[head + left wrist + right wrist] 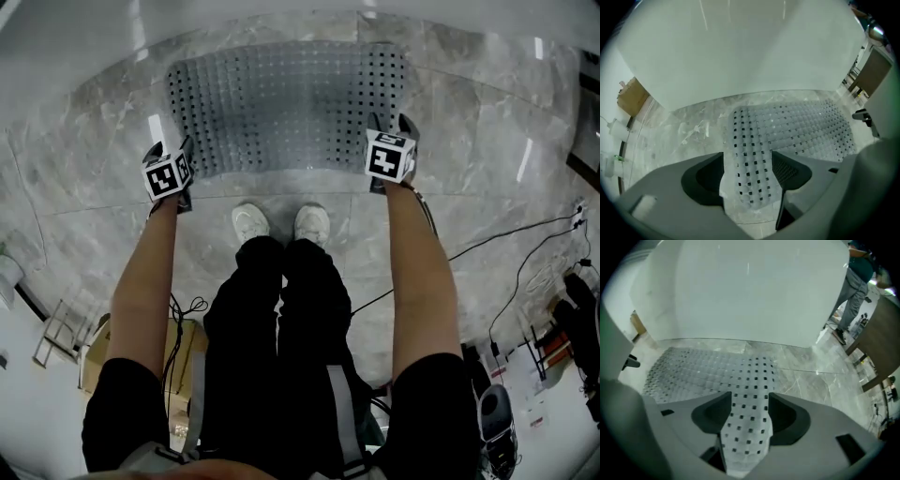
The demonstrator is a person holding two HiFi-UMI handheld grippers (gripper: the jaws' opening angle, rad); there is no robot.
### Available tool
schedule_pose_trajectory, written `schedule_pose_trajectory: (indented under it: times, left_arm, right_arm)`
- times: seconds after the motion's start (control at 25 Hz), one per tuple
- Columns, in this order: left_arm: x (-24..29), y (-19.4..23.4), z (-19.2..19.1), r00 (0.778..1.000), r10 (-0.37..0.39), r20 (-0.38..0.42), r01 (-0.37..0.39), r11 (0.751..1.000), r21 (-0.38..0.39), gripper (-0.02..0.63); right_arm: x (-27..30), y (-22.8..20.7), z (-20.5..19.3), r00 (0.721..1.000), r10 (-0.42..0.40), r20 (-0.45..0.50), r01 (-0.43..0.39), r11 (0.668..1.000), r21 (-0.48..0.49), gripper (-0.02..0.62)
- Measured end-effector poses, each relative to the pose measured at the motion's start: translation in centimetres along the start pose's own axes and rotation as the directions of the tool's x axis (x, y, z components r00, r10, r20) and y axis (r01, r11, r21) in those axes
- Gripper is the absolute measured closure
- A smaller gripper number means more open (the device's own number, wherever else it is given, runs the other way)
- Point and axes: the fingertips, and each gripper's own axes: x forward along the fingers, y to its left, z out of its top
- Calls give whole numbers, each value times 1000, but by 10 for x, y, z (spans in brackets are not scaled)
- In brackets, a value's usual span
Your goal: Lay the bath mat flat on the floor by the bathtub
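Observation:
A grey, translucent bath mat with rows of small holes lies spread on the marble floor, its far edge along the white bathtub. My left gripper stands at the mat's near left corner and my right gripper at its near right corner. In the left gripper view the mat's corner lies in the gap of the left gripper, whose jaws stand wide apart without pressing on it. The right gripper stands just as wide over the other corner.
The person's white shoes stand just short of the mat's near edge. Cables and equipment lie on the floor at the right. A cardboard box sits at the lower left. Another person stands at the tub's far right end.

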Motion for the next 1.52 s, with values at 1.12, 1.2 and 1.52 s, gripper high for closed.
schedule_pose_trajectory:
  times: [1.12,1.2,1.52]
  left_arm:
    - [-841,-96,259,517,-309,798,253,946,203,603]
    - [-887,-91,268,470,-297,831,223,951,214,603]
    - [-981,-88,291,335,-303,892,167,951,260,603]
  right_arm:
    - [-806,113,337,571,153,806,-235,972,-18,590]
    - [-854,107,353,518,141,844,-225,974,-24,590]
    - [-942,101,380,384,139,913,-207,976,-62,590]
